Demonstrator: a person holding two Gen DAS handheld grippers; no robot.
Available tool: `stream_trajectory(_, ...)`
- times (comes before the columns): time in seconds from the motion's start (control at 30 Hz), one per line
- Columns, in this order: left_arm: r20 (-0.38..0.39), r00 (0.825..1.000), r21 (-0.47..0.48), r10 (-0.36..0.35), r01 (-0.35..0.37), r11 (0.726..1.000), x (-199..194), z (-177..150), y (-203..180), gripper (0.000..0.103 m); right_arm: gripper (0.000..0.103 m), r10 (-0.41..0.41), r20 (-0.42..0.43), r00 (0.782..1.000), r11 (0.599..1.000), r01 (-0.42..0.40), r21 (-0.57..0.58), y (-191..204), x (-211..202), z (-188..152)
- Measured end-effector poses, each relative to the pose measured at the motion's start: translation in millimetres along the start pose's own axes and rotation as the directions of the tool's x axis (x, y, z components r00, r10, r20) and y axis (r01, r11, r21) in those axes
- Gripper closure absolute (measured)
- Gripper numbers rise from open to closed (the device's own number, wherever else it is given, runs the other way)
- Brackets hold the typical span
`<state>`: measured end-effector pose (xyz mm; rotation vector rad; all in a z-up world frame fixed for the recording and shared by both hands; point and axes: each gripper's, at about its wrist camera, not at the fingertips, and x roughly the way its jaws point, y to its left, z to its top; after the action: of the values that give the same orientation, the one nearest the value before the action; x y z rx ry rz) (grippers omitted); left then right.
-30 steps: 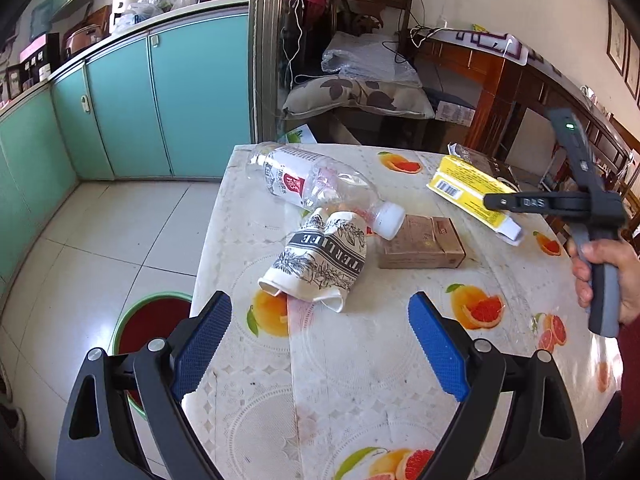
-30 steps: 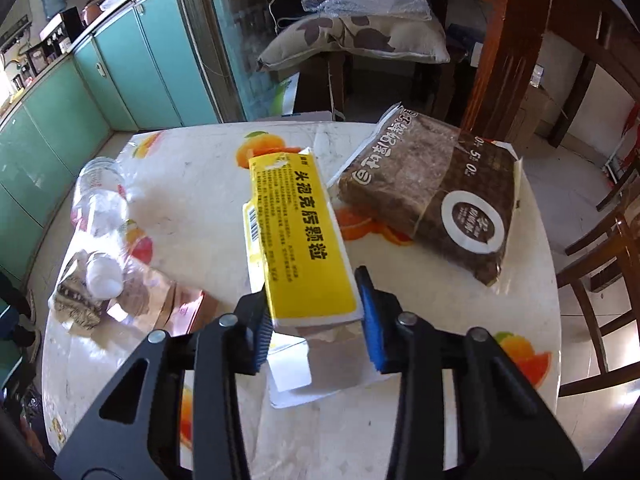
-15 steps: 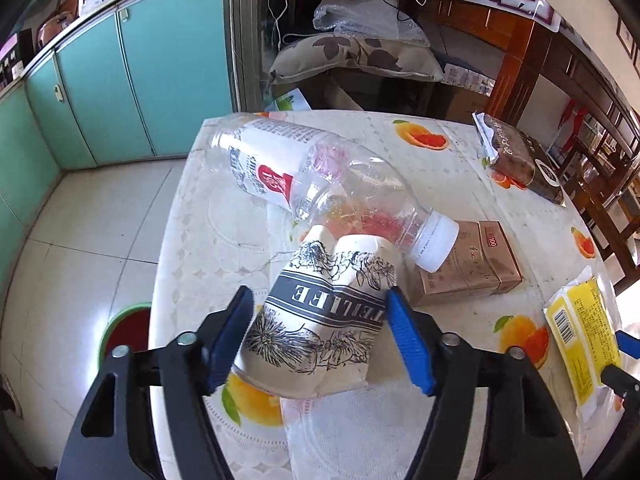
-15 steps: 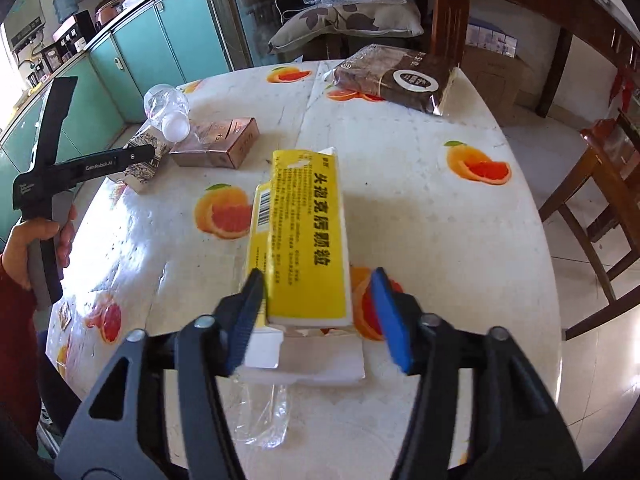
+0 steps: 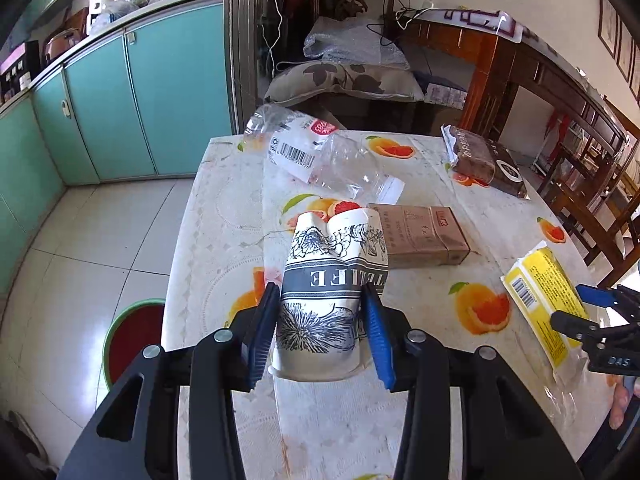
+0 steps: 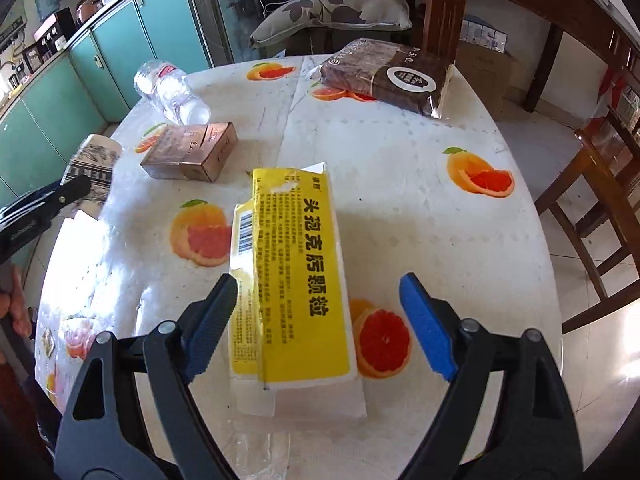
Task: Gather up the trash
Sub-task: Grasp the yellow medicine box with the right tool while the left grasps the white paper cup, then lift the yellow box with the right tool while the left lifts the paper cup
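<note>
My left gripper point(image 5: 320, 334) is shut on a crushed paper cup point(image 5: 334, 280) with a black flower print, held just over the table. My right gripper point(image 6: 320, 328) is open, its jaws wide on either side of a yellow medicine box point(image 6: 292, 276) that lies flat on the table; the box also shows in the left wrist view point(image 5: 540, 294). A clear plastic bottle point(image 5: 316, 156) lies on its side farther back, also in the right wrist view point(image 6: 172, 92). A brown carton point(image 5: 416, 236) lies beside the cup, also in the right wrist view point(image 6: 192, 152).
The round table point(image 6: 400, 160) has an orange-print cloth. A dark brown packet point(image 6: 384, 76) lies at its far side. A green-rimmed red bin point(image 5: 136, 336) stands on the floor left of the table. Wooden chairs point(image 6: 600, 184) stand to the right, teal cabinets point(image 5: 120, 100) to the left.
My left gripper has closed on the paper cup. My right gripper has opened and let the yellow box down onto the table. The bottle has rolled away from the cup.
</note>
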<state>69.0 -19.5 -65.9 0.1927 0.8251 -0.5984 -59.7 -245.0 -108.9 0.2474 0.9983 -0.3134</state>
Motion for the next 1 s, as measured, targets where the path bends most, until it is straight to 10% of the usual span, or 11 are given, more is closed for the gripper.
stream_trajectory(0.13, 0.033, 0.999, 0.015, 0.003, -0.003, 1.000, -19.7, -6.8, -6.4, 0.063, 0.064, 0.031, -0.003, 1.000, 0.999, -0.031, 0.008, 9.1, 1.7, -5.8)
stream_trajectory(0.5, 0.049, 0.999, 0.025, -0.001, 0.000, 1.000, -37.9, -25.7, -9.4, 0.062, 0.065, -0.095, 0.189, 0.977, 0.995, 0.087, 0.048, 36.4, -43.9, -13.4)
stream_trajectory(1.0, 0.100, 0.994, 0.011, 0.044, -0.045, 0.999, -56.8, -29.9, 17.6, 0.062, 0.066, -0.169, 0.427, 0.888, 0.985, 0.164, 0.049, 98.9, -89.2, 2.4)
